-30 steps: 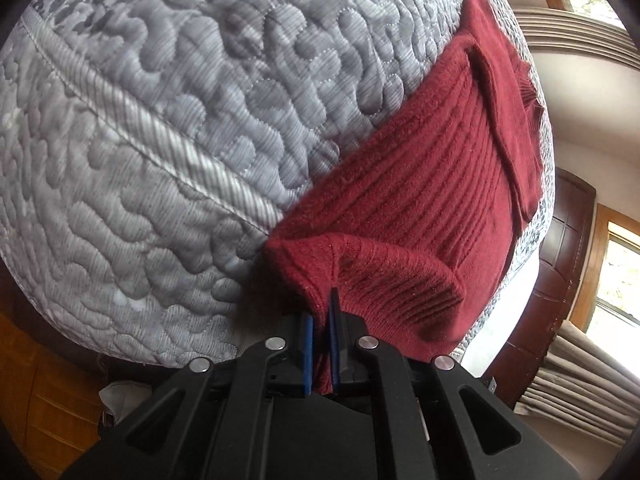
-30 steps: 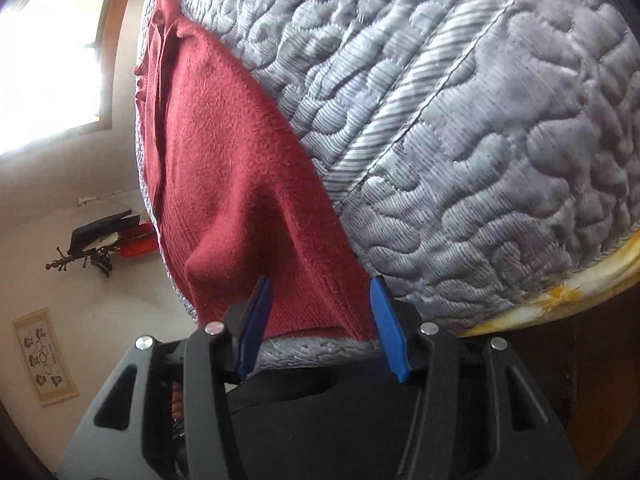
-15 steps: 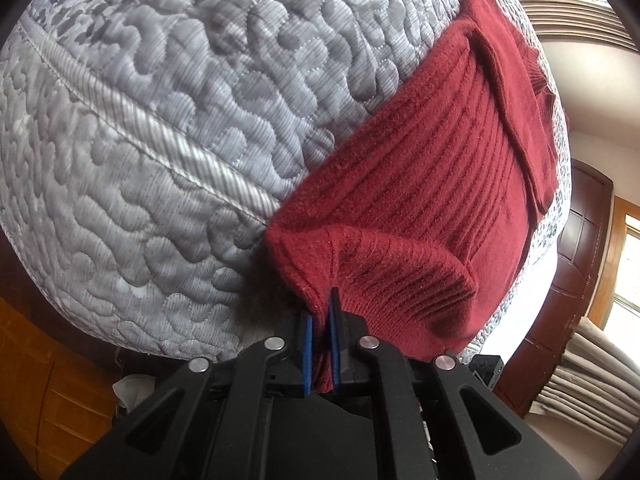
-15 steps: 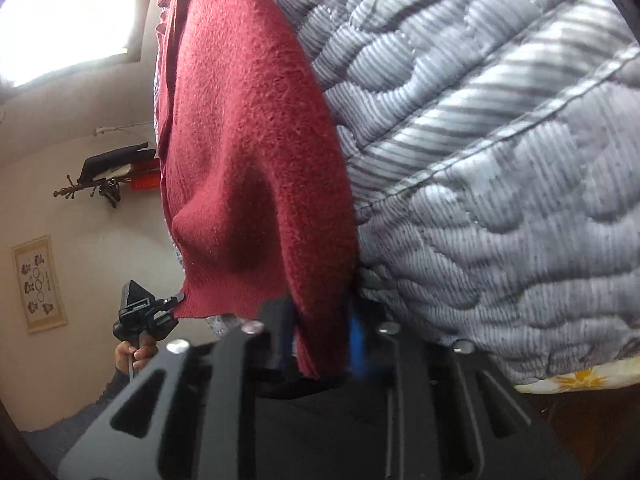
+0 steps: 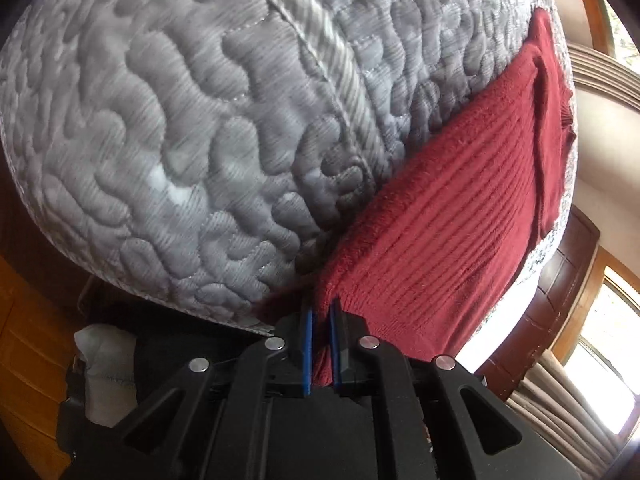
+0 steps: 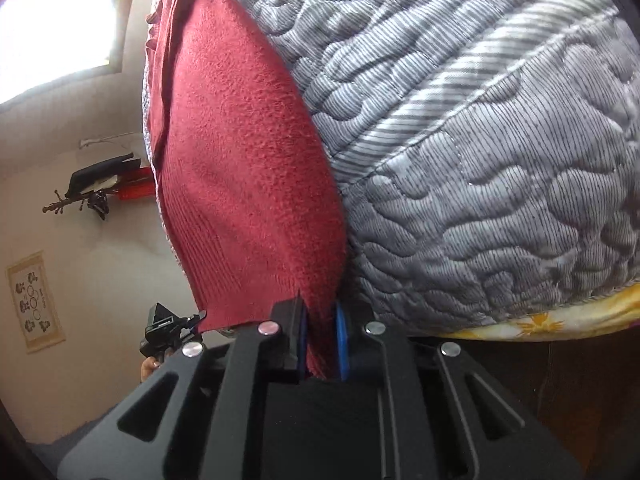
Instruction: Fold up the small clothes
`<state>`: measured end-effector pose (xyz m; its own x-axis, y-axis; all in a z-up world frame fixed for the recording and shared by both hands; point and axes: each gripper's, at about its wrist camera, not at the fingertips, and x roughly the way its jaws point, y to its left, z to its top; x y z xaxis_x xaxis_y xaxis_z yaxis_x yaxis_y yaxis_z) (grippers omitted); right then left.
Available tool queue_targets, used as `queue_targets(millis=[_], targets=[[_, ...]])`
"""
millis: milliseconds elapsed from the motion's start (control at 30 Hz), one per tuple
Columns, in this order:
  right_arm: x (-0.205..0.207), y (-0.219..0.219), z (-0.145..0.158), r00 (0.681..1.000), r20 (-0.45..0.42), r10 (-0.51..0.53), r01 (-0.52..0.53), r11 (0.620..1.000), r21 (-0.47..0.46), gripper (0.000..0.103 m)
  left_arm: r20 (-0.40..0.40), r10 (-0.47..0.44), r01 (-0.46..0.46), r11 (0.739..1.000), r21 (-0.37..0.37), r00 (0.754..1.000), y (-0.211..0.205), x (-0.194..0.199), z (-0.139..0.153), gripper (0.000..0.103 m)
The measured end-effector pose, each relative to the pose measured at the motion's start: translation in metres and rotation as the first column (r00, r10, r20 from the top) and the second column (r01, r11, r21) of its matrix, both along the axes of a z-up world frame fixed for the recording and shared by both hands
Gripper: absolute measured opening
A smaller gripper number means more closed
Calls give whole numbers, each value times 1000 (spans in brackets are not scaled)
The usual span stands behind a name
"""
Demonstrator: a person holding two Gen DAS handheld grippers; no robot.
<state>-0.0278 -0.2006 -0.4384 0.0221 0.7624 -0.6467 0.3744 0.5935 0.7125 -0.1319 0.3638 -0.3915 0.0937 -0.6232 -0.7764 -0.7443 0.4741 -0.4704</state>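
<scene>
red sweater (image 5: 460, 216) spread on the quilted mattress (image 5: 180, 128), hem at its near edge | left gripper (image 5: 321, 322) and right gripper (image 6: 322, 326) jaws clenched on hem corners | fold looks barely begun, main folds remain

1. One red sweater (image 5: 460, 220) lay across the right half of the left wrist view; in the right wrist view the same sweater (image 6: 240, 168) filled the centre left.
2. One grey quilted mattress (image 5: 180, 120) took up the upper left of the left wrist view.
3. Two grippers were in view: the left gripper (image 5: 321, 312) at bottom centre of its own view, the right gripper (image 6: 320, 312) at bottom centre of its own; each was clamped on a sweater edge.
4. Each gripper had two blue pads (image 5: 307, 344).
5. One framed picture (image 6: 34, 300) hung at the left edge of the right wrist view.
6. One window (image 6: 56, 20) showed at upper left there.
7. One white cloth (image 5: 102, 372) sat at lower left of the left wrist view.
</scene>
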Motion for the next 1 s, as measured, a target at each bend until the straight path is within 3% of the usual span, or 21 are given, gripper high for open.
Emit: queue_targets(millis=[300,433,633,800,1000], targets=[[31,14,80,998,56,11,-13,999,44,10,201,80,-64,994,-87,976,-3,18,69,6],[65,16,126,995,102,-5,-3,997,74,10,304,153,-113,983,-145,940,0,41,111,6],[138,13,174,988,135,-77,57,988,144,10,415,295,-206,947,-246,861,16,97,150,6],[215,6,184,984,141,-112,88,982,167,10,457,343,-233,931,-279,821,29,170,154,6],[314,14,154,989,106,-104,91,988,123,10,455,337,-239,936,-260,824,37,268,122,6]])
